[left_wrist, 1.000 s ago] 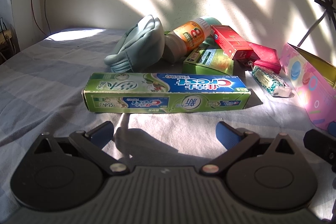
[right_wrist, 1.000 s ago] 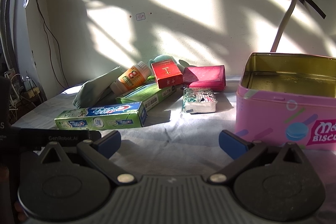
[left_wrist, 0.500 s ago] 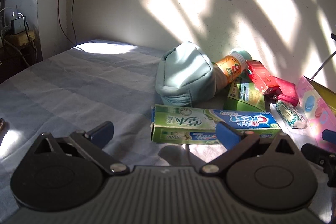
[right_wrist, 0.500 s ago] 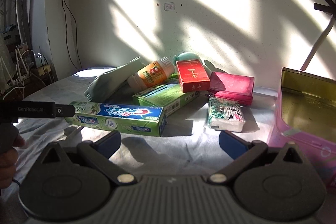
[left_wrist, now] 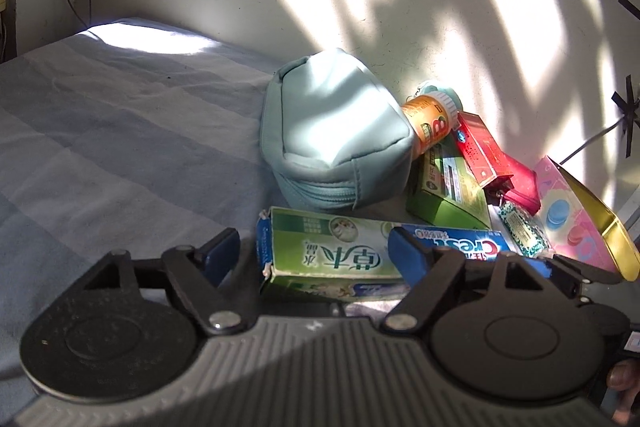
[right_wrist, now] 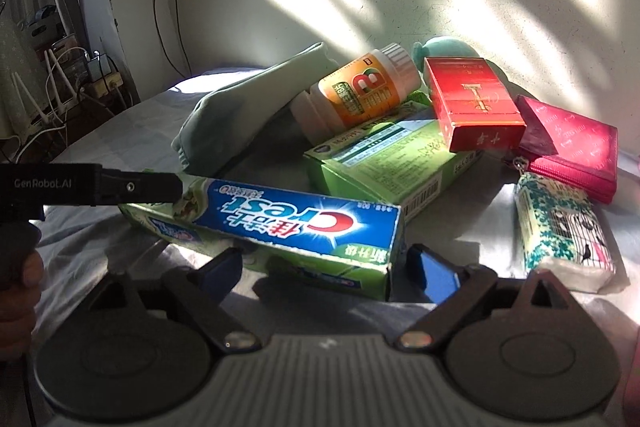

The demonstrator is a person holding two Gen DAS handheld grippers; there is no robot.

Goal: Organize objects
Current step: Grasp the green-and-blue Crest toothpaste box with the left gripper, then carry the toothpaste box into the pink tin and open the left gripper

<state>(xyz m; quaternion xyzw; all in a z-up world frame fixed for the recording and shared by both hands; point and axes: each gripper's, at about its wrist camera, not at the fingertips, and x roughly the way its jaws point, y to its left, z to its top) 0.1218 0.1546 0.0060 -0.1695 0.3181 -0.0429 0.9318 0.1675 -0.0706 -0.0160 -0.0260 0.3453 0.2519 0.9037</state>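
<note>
Toothpaste box lies flat on bedsheet, long axis crosswise to both my grippers. L gripper closing round its green end, R gripper closing round the blue end; pads not pressing yet. Neither nearer, one end each.
</note>
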